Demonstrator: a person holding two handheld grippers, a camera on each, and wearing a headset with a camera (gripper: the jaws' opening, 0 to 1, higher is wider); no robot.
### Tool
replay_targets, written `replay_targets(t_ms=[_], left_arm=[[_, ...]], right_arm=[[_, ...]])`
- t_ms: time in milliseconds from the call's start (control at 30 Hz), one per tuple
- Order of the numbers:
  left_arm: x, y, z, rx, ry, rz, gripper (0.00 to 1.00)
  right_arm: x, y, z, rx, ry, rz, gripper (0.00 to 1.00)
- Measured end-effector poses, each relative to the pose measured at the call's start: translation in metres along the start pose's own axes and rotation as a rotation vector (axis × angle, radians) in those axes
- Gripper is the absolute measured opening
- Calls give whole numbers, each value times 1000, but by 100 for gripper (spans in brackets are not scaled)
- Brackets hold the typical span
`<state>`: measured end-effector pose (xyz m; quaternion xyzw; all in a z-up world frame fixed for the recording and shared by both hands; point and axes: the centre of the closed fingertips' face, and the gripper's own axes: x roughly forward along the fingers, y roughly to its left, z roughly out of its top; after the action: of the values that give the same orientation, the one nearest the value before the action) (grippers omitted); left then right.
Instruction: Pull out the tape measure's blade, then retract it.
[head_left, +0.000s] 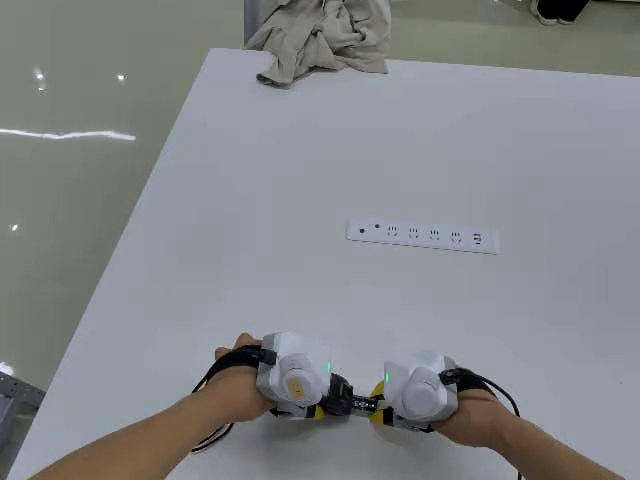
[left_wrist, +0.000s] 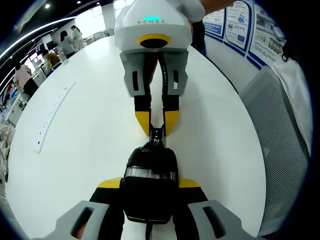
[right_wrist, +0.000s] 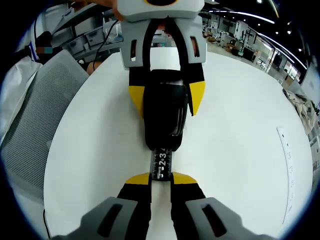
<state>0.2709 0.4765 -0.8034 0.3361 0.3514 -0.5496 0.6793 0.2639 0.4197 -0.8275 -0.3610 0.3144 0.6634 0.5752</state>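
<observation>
Work sits close to the near edge of the white counter (head_left: 300, 200), leaving wide bare room ahead, up to a power strip (head_left: 422, 236) and a crumpled cloth (head_left: 320, 40) at the far edge. Left tool (left_wrist: 150, 183) pressed onto the black tape measure (right_wrist: 162, 107). Right tool (right_wrist: 161, 179) facing it, pinching the blade (right_wrist: 161, 162), a short length drawn out. Glossy floor (head_left: 60, 150) beyond the left edge.

The tape measure (left_wrist: 150, 167) has a black plastic case with a glossy sheen. Its blade (right_wrist: 161, 165) looks dark and matt, with white print. The left gripper (left_wrist: 150, 185) and right gripper (right_wrist: 161, 178) have smooth grey-white plastic shells and yellow tips. The table (head_left: 300, 150) is smooth, matt white. At twelve o'clock on it lies soft, crumpled cloth (head_left: 320, 40). The floor (head_left: 80, 150) is glossy.
</observation>
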Motion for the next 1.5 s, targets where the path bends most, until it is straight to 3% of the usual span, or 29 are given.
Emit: replay_targets(t_ms=[1500], left_arm=[[1, -1, -1, 11, 43, -14, 35]], right_arm=[[-42, 3, -61, 40, 40, -28, 13]])
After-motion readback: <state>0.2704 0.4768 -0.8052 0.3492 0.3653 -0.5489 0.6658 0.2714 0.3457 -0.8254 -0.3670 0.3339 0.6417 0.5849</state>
